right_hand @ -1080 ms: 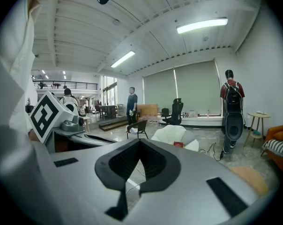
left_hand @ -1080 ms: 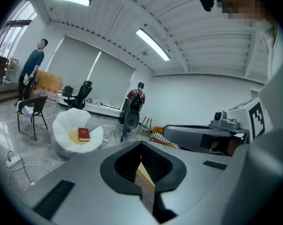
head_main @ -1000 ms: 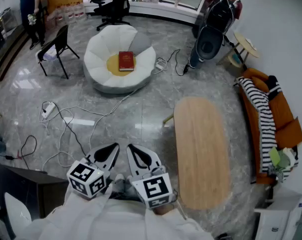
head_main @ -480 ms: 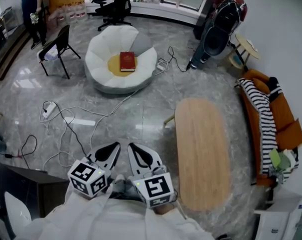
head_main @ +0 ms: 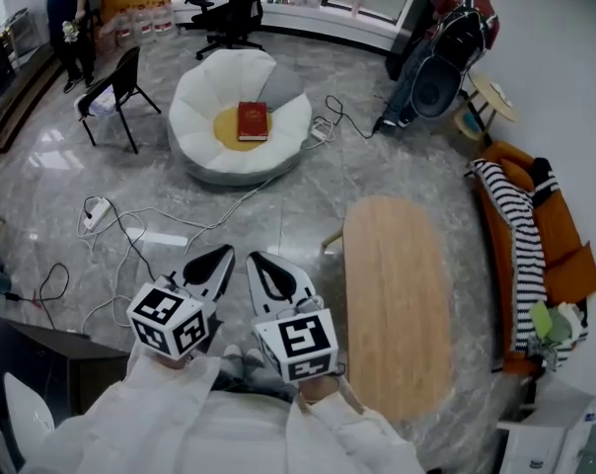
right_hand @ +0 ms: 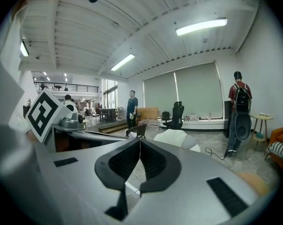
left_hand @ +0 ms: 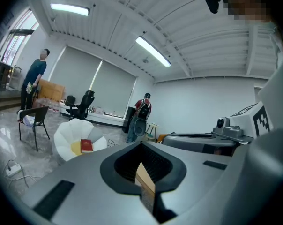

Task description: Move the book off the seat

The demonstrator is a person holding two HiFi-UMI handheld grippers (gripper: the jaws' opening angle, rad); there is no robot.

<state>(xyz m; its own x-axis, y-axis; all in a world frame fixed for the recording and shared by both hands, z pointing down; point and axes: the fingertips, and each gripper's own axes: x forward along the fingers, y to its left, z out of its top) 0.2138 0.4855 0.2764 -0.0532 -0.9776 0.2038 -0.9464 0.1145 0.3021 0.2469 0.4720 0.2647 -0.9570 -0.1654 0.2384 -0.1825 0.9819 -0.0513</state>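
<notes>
A red book [head_main: 252,121] lies flat on the yellow centre of a white petal-shaped floor seat [head_main: 197,117] across the room; it also shows as the red book [left_hand: 86,146] in the left gripper view. My left gripper [head_main: 224,252] and right gripper [head_main: 251,259] hover side by side over the grey floor, far short of the seat. Both are shut with nothing between the jaws. In the right gripper view the white seat [right_hand: 174,138] appears beyond the shut right gripper [right_hand: 139,139].
Loose white cables and a power strip [head_main: 94,213] lie on the floor between me and the seat. A long wooden table [head_main: 397,294] stands to the right, an orange sofa [head_main: 535,255] beyond it. A black chair [head_main: 115,92] stands left of the seat. People stand at the back.
Both grippers have moved forward a little toward the seat, and the view has shifted with them. The book has not moved.
</notes>
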